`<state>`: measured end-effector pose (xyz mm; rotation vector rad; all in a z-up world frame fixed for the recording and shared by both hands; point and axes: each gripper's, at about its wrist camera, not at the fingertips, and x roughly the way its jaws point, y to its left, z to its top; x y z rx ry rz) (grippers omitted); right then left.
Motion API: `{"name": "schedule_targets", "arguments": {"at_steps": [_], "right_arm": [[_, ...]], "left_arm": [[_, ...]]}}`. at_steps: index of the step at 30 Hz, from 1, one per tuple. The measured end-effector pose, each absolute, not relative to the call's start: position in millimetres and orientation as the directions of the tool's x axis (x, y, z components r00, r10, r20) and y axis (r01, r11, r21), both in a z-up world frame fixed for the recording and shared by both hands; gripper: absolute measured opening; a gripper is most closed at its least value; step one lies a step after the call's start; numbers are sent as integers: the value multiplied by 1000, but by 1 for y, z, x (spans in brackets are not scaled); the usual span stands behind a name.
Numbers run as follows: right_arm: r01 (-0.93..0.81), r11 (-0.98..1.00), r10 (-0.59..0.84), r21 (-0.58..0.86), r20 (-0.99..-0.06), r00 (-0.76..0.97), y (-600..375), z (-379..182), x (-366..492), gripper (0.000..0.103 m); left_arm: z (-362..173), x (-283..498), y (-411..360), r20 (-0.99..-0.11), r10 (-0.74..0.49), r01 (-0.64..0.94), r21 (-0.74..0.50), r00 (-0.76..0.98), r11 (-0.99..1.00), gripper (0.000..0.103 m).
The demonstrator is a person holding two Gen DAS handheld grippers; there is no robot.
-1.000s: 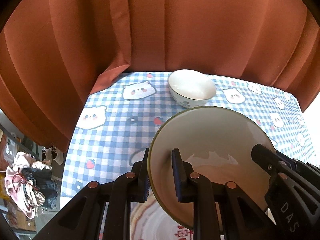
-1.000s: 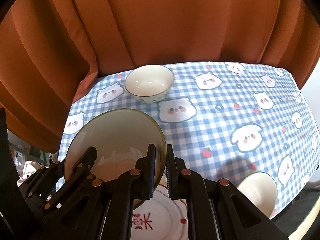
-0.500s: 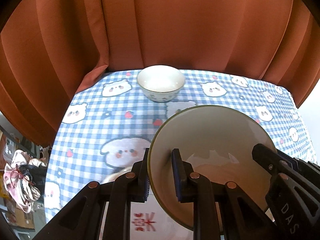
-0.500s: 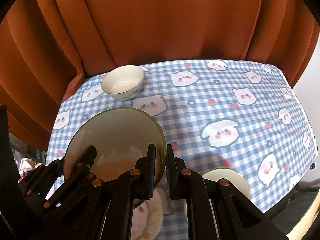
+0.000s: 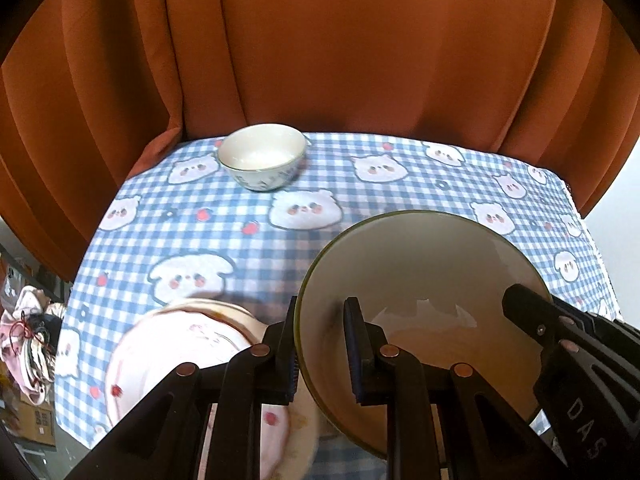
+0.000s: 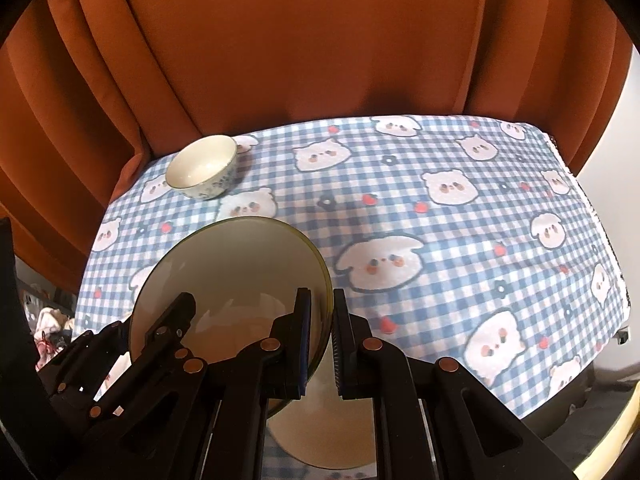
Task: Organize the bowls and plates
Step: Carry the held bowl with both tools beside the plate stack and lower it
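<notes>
From my left wrist view, my left tongs [image 5: 320, 344] are clamped on the left rim of the green-rimmed plate [image 5: 420, 280], which I hold tilted above the counter [image 5: 240, 240]. My right tongs [image 5: 532, 320] pinch its opposite edge. Each grip has only a thin strip of rim, so the glazed plate could slip or twist out if my hands drift apart or out of step. Below and left lies a patterned plate [image 5: 180, 352], blurred and partly hidden behind my tongs; lowering blind could chip one plate against the other. A small bowl [image 5: 262, 156] sits far back, well clear.

From my right wrist view, the right tongs [image 6: 320, 336] are closed on the plate's right rim. A pale dish [image 6: 340, 440] under them is mostly hidden; I cannot tell whether it is a plate or a bowl.
</notes>
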<state>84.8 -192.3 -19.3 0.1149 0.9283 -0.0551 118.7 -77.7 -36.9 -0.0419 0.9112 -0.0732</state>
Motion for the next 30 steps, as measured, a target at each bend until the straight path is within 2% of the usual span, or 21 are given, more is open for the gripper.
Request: {"name": "schedule_targets", "arguments": {"at_steps": [14,30], "right_arm": [[27,999,18,41,-825,564,-238,-44,56,12],[-9,997,72,77,-869,490,-252,-86,48,13]], "left_arm": [[-75,83,-122,-835,-62,-13,-82,547,997,18],[-88,65,-137,-837,50,-50,28,545,998,17]]}}
